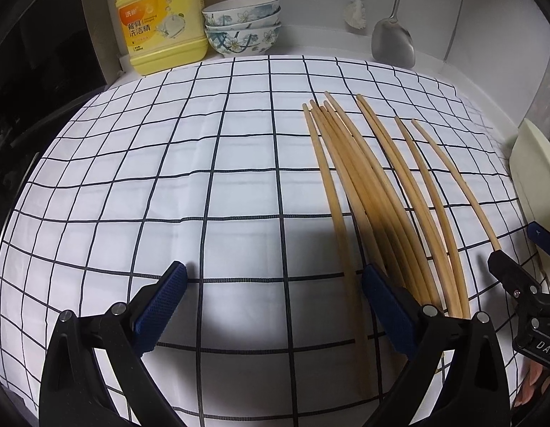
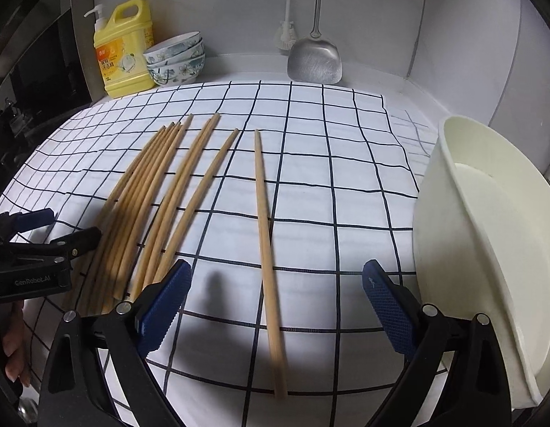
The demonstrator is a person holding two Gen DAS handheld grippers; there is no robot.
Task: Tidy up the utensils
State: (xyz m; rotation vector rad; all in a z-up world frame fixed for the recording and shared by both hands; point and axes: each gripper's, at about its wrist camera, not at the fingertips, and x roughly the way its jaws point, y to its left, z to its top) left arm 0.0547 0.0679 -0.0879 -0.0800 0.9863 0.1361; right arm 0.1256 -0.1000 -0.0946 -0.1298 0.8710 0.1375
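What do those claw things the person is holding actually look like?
Each is a black plastic tool with two fingers. The left gripper and right gripper match: angular black arms with small silver pivot bolts, tipped with blue pads that have a fine knobbly texture. Pale lettering is printed on their black bodies. No cables or sleeves show; only fingertips appear at the edge.

Matt wooden chopsticks (image 2: 264,213) on checked cloth (image 2: 328,163); brushed-metal spatula (image 2: 314,62).
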